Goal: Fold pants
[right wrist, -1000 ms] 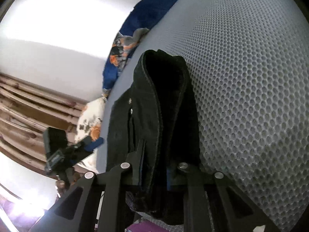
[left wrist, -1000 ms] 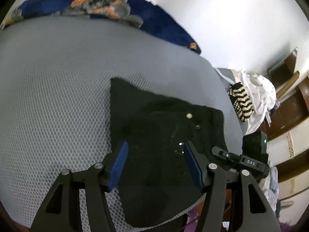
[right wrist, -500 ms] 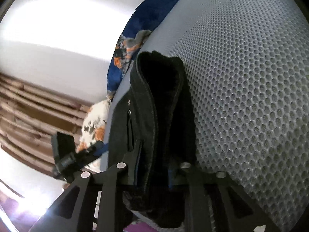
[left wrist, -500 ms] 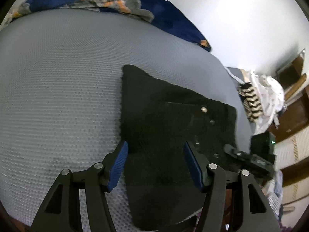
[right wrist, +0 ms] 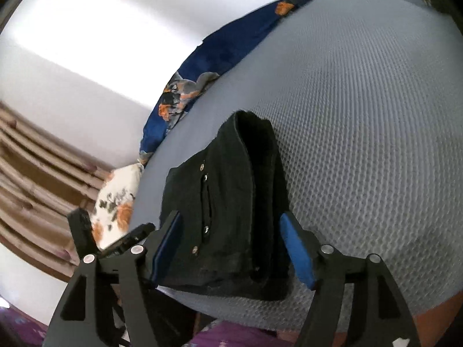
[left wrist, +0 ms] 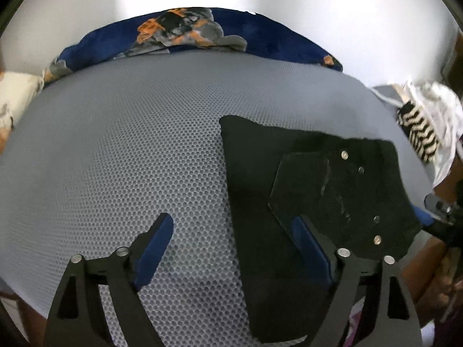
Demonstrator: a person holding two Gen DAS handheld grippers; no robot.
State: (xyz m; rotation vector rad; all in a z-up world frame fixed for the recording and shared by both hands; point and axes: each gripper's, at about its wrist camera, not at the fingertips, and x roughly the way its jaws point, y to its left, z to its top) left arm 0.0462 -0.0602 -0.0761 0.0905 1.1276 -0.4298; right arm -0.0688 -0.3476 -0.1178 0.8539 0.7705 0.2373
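Mattress (left wrist: 121, 150) grey mesh, pants (left wrist: 303, 190) folded black bundle near its front edge, hem over the lip. Risk, as I judge it: bundle sits close to the edge, a nudge could drag it off or spring the fold. Left gripper (left wrist: 231, 240) jaws have just been opening, released, straddling the pants' left edge. Right gripper (right wrist: 231, 243) jaws have just been opening, released, pants between the pads, untouched.

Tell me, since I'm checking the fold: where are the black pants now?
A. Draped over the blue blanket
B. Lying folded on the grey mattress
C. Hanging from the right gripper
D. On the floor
B: the pants lie folded on the mattress, with both grippers' jaws open.
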